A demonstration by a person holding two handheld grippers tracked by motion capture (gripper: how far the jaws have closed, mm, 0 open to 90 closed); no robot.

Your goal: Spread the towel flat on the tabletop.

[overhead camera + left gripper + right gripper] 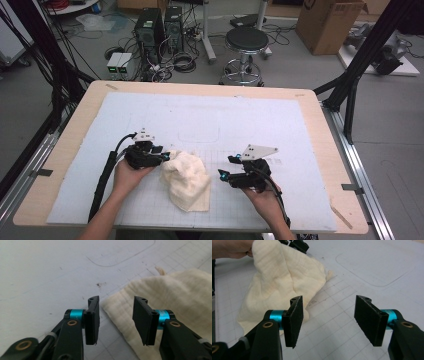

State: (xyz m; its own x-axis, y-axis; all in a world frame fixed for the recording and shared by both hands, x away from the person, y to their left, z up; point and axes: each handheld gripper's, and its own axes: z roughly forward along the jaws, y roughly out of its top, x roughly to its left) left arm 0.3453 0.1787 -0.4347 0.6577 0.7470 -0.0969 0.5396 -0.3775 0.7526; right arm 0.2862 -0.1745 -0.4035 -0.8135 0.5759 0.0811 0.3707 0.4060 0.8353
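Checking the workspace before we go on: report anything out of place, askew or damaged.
The cream cloth lies bunched in a rumpled heap on the white mat, not spread flat. Small dark specks mark the mat near its edge. Nothing looks damaged or spilled.

Cloth (186, 180), centre of frame: cream, faint woven ribbing. Mat (210, 120) on counter: pale blue-white w/ thin grey grid lines. Counter (320, 130) edge: light wood. Both grippers: black jaws, teal collars, brass-coloured pivots.
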